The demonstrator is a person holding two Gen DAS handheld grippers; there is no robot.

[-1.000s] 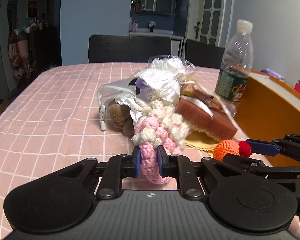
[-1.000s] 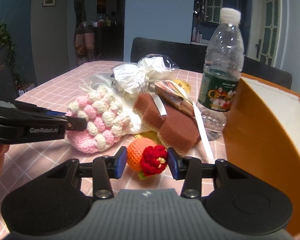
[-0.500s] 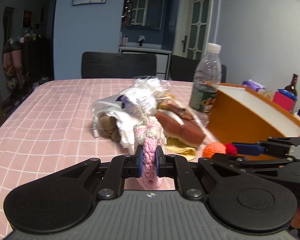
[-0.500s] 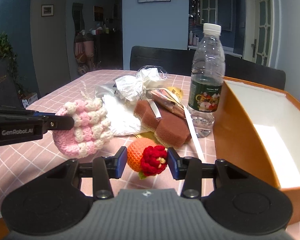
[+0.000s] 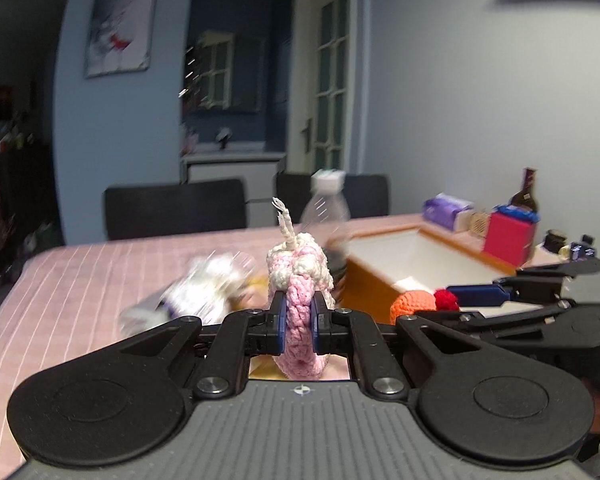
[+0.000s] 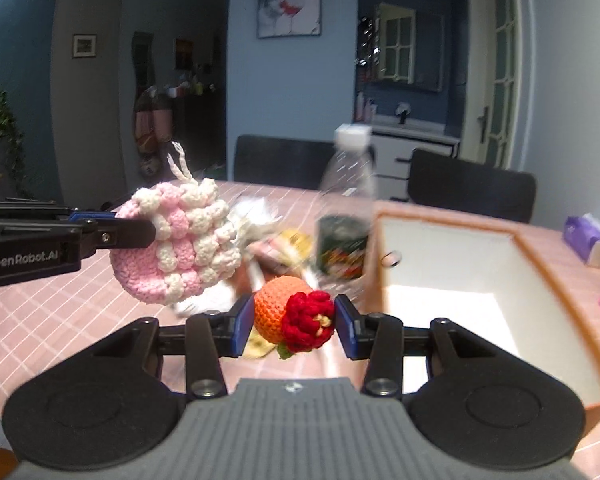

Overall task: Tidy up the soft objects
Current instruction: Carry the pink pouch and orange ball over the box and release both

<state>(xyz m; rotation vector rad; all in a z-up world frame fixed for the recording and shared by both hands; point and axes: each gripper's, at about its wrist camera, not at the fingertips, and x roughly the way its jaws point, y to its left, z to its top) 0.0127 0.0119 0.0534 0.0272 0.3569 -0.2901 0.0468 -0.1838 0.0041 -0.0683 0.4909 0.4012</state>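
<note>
Left hand-held gripper (image 5: pixel 299 328) clamped on pink-and-white crochet pouch (image 5: pixel 300 280), jaws just closed tighter on it, lifted clear of pink checked worktop (image 5: pixel 80 280). Right hand-held gripper (image 6: pixel 287 320) clamped on orange crochet ball (image 6: pixel 278 304) with red flower (image 6: pixel 310 320), also airborne. Beyond, at two o'clock, open orange box (image 6: pixel 540 256); at twelve, blurred water bottle (image 6: pixel 348 208) and leftover pile (image 6: pixel 268 236).

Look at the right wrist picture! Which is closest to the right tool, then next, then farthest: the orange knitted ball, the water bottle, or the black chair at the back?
1. Orange knitted ball: gripped in the right tool.
2. Water bottle: standing on the table just behind, beside the orange box.
3. Black chair: past the table's far edge, toward the right.
</note>
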